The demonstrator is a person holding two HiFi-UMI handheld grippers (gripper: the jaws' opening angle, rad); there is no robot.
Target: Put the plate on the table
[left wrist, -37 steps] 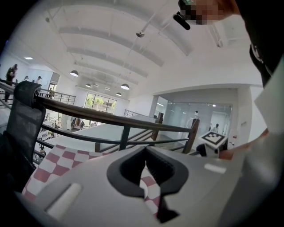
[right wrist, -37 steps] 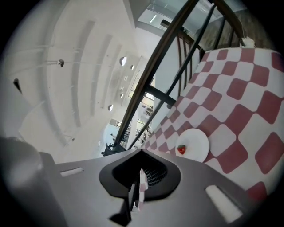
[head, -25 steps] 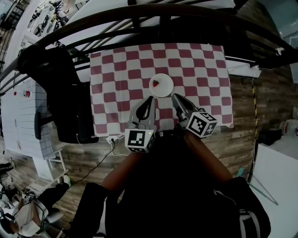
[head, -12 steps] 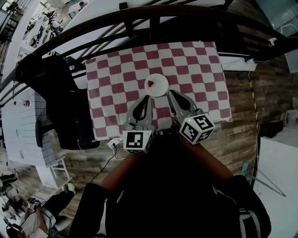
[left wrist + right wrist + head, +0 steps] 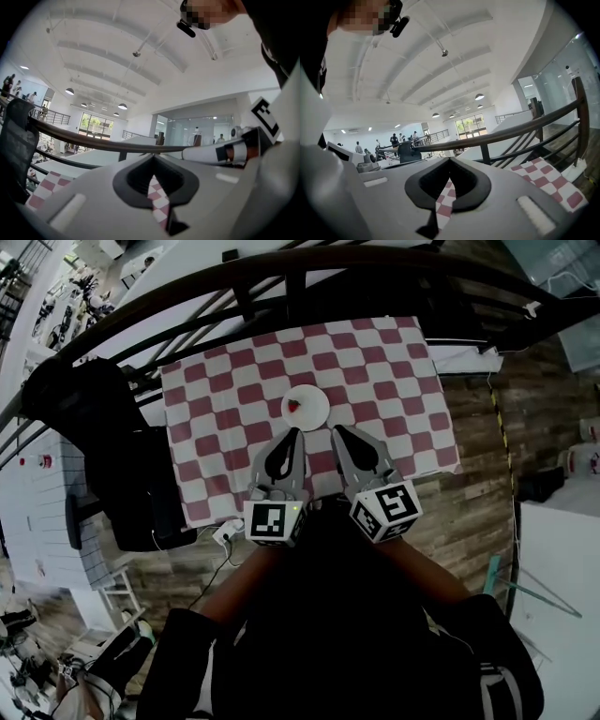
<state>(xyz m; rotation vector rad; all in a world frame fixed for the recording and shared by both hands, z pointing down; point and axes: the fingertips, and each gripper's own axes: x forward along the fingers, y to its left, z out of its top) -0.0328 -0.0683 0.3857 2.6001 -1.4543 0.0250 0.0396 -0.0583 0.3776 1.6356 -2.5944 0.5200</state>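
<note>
A small white plate (image 5: 310,414) lies on the red-and-white checked tablecloth (image 5: 216,399), a red strawberry (image 5: 293,406) on its left part. Both grippers hover on the near side of the plate, apart from it. My left gripper (image 5: 294,433) is shut with nothing in it, its tips just below the plate's near edge. My right gripper (image 5: 336,430) is shut and empty too, to the right of the left one. In the left gripper view the jaws (image 5: 152,155) meet at the tip, and only checked cloth shows through the gap. The right gripper view shows its jaws (image 5: 450,160) the same way.
A black railing (image 5: 281,277) curves along the table's far side. A black chair with dark cloth (image 5: 112,446) stands at the table's left. A power strip and cable (image 5: 223,532) lie on the wooden floor near the table's front left corner.
Both grippers have lifted and drawn back a little from the plate, the right one more. The right gripper has rolled, its marker cube now facing up more squarely. The plate has stayed put.
</note>
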